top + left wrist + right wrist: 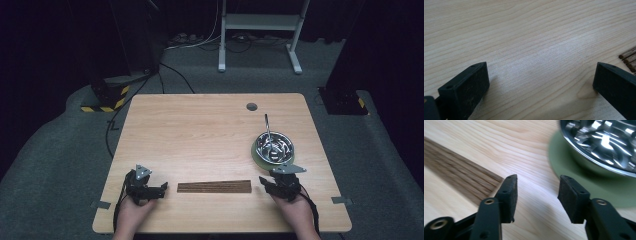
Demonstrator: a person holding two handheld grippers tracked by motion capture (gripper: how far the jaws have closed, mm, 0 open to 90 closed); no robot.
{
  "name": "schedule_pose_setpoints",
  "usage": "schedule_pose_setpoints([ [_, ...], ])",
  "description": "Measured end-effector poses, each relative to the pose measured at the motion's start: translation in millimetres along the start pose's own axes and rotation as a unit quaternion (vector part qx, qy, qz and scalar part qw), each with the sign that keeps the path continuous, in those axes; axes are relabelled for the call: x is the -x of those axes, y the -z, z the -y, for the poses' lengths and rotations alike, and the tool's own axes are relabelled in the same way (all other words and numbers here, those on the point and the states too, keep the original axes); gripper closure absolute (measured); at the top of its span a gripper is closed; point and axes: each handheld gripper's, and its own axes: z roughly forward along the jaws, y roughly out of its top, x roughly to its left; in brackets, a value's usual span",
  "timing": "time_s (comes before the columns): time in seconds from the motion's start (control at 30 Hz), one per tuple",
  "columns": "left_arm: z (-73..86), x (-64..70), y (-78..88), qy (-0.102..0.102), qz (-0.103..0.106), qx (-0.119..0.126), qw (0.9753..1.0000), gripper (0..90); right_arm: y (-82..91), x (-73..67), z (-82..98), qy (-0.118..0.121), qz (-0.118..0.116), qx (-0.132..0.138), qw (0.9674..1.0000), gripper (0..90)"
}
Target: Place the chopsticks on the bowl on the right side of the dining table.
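Observation:
A dark brown mat of thin wooden slats (214, 186) lies flat near the table's front edge, between my two grippers. My left gripper (161, 189) rests at the mat's left end, its jaws wide open over bare wood (540, 82); the slat ends (629, 58) show beside its right jaw. My right gripper (265, 182) hovers just off the mat's right end. Its jaws (537, 195) stand partly apart with nothing between them. In the right gripper view the mat (456, 175) sits blurred to the left.
A shiny steel bowl (273, 146) with a metal utensil handle (267, 125) sticking up stands on a green round pad (256, 156), just beyond my right gripper; the bowl (604, 142) and pad (579, 175) are close ahead. A cable hole (251, 106) sits at the table's back.

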Motion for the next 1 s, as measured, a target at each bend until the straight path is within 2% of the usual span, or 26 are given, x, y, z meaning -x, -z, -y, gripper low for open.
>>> schedule_pose_setpoints([
  [0.13, 0.0, 0.0, 0.0, 0.000, 0.000, 0.000, 1.0000, 0.4, -7.2, -19.5, -20.6, 0.021, -0.038, -0.008, 0.9990, 56.0],
  [0.2, -0.2, -0.8, 0.6, -0.006, 0.000, -0.005, 1.0000, 0.4, -12.3, -29.9, -29.5, 0.034, -0.048, -0.007, 0.9982, 56.0],
  [0.23, -0.3, -1.0, 0.7, -0.008, 0.000, -0.007, 0.9999, 0.4, -12.3, -29.9, -29.5, 0.034, -0.048, -0.007, 0.9982, 56.0],
  [0.27, -0.3, -1.0, 0.7, -0.008, 0.000, -0.007, 0.9999, 0.4, -18.0, -40.3, -37.9, 0.044, -0.059, -0.009, 0.9973, 56.7],
  [0.37, -0.1, -0.9, 0.6, -0.008, -0.001, -0.006, 0.9999, 0.5, -26.7, -55.0, -48.3, 0.066, -0.066, -0.010, 0.9956, 62.6],
  [0.4, -0.1, -0.9, 0.6, -0.008, -0.001, -0.006, 0.9999, 0.5, -26.7, -55.0, -48.3, 0.066, -0.066, -0.010, 0.9956, 62.6],
  [0.47, -0.1, -0.4, 0.5, -0.006, 0.000, -0.004, 1.0000, 0.6, -36.5, -65.1, -56.1, 0.077, -0.079, -0.016, 0.9938, 65.2],
  [0.63, 0.0, -0.4, 0.6, -0.008, 0.001, -0.003, 1.0000, 1.0, -50.6, -77.8, -61.0, 0.095, -0.086, -0.031, 0.9913, 67.9],
  [0.67, 0.0, 0.2, 0.0, -0.004, 0.001, 0.001, 1.0000, 1.1, -56.1, -83.3, -61.9, 0.108, -0.087, -0.037, 0.9895, 69.0],
  [0.7, 0.0, 0.2, 0.0, -0.004, 0.001, 0.001, 1.0000, 1.1, -56.1, -83.3, -61.9, 0.108, -0.087, -0.037, 0.9895, 69.0],
  [0.8, 0.0, -0.3, 0.5, -0.007, 0.001, -0.003, 1.0000, 1.1, -63.6, -91.0, -61.4, 0.122, -0.092, -0.053, 0.9868, 69.7],
  [1.0, 0.0, -0.1, 0.3, -0.006, 0.002, -0.001, 1.0000, 1.1, -69.1, -97.4, -58.7, 0.130, -0.084, -0.057, 0.9863, 69.7],
])
